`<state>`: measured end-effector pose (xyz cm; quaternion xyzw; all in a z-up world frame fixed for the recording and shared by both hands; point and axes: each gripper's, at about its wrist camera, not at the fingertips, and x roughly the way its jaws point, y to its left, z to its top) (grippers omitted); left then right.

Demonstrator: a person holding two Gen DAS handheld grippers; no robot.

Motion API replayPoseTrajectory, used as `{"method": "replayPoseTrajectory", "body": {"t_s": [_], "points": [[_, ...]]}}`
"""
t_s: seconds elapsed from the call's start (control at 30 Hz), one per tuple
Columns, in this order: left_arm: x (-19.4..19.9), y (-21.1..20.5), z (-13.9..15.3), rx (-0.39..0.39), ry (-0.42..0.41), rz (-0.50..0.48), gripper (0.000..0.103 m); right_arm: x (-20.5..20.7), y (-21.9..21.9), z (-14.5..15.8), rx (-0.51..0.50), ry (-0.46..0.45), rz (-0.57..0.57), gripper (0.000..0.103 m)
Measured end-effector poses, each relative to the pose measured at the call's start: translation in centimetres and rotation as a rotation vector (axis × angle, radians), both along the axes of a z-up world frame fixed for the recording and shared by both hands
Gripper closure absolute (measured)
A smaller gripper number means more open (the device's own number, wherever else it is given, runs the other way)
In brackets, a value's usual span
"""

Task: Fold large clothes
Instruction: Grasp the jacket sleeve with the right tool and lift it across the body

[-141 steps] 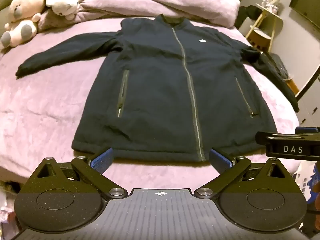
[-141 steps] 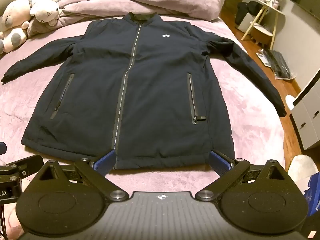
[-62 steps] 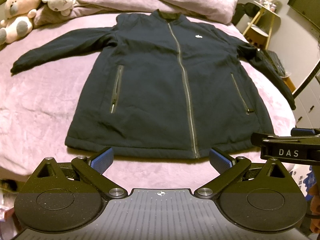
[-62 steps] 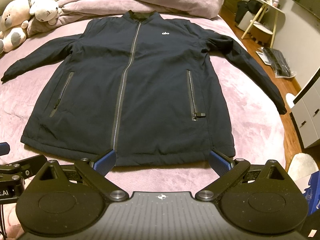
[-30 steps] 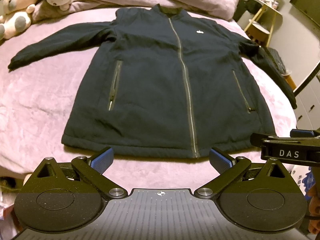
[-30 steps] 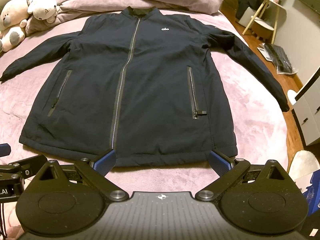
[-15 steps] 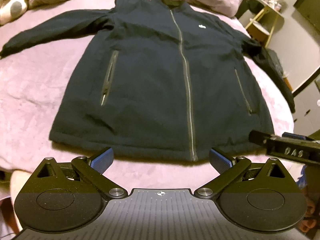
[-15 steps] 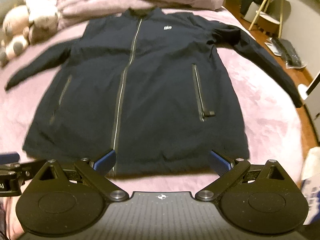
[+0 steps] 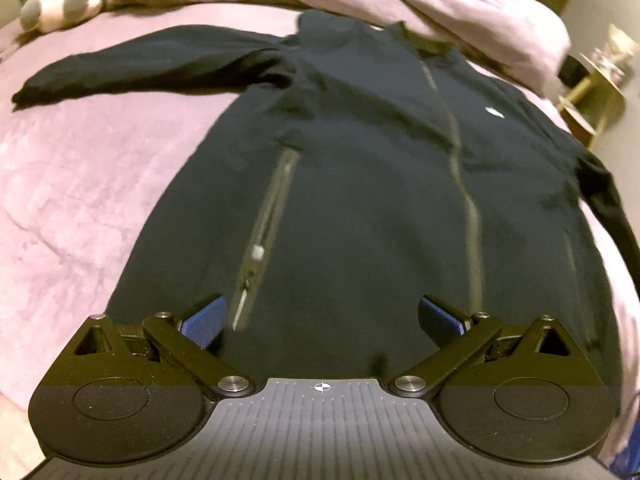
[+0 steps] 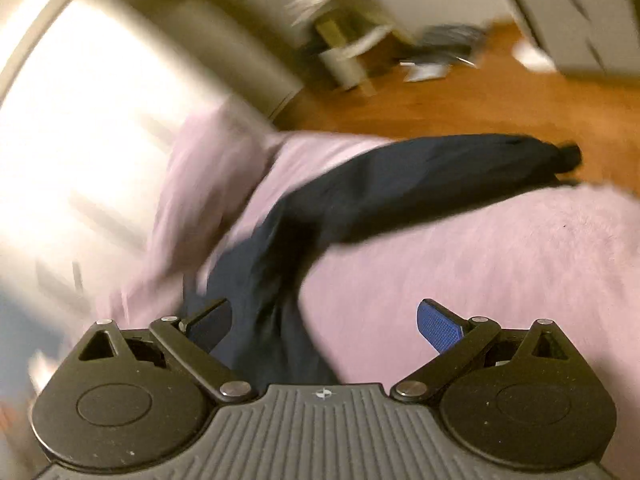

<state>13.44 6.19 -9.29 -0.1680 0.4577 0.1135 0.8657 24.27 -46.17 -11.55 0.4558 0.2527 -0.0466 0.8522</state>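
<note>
Where jacket [image 9: 360, 200] lies, plush toys [image 9: 64, 4] crowd.

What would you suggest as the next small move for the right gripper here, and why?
Probably ease the right gripper forward along the sleeve toward its cuff and grip there: its jaws stand open and empty, and the sleeve lies stretched out across the pink bedspread, still unfolded.

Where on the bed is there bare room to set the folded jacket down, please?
Bare pink bedspread lies open between the jacket body and its outstretched sleeve. Another bare patch sits below the other sleeve, near the bed's edge. The head end is crowded: bunched duvet and stuffed toys.
</note>
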Motion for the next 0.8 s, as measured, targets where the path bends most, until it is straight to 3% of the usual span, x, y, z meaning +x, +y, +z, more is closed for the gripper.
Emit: {"method": "replayPoseTrajectory", "body": {"t_s": [0.1, 0.17, 0.27, 0.3, 0.43, 0.47, 0.53, 0.6, 0.7, 0.8], "points": [[1.1, 0.3, -1.1, 0.012, 0.007, 0.02, 0.0, 2.8, -4.0, -3.7, 0.187, 0.005, -0.156, 0.008], [1.8, 0.3, -1.7, 0.012, 0.022, 0.03, 0.0, 4.0, -5.5, -5.7, 0.271, 0.015, -0.23, 0.019], [2.3, 0.5, -2.4, 0.013, 0.041, 0.039, 0.0, 5.6, -6.6, -8.3, 0.324, 0.051, -0.32, 0.054], [2.4, 0.5, -2.5, 0.016, 0.046, 0.041, 0.0, 6.0, -7.0, -8.8, 0.336, 0.052, -0.34, 0.057], [2.6, 1.0, -2.9, -0.008, 0.043, 0.048, 0.0, 6.2, -7.5, -11.5, 0.41, 0.034, -0.407, 0.089], [2.6, 1.3, -2.9, -0.024, 0.036, 0.047, 0.0, 6.5, -7.6, -11.8, 0.413, 0.056, -0.404, 0.091], [2.5, 1.8, -2.7, -0.05, 0.035, 0.046, 0.0, 6.5, -7.9, -10.6, 0.331, 0.068, -0.401, 0.092], [2.6, 2.6, -2.4, -0.081, 0.034, 0.052, 0.0, 6.9, -7.8, -7.6, 0.14, 0.076, -0.401, 0.092], [2.3, 3.7, -1.6, -0.104, 0.013, 0.067, 0.0, 8.7, -6.6, -0.6, -0.142, 0.032, -0.37, 0.092], [2.3, 4.2, -0.3, -0.099, -0.033, 0.06, 0.0, 11.0, -0.5, 6.5, -0.472, -0.083, -0.225, 0.093]]}}
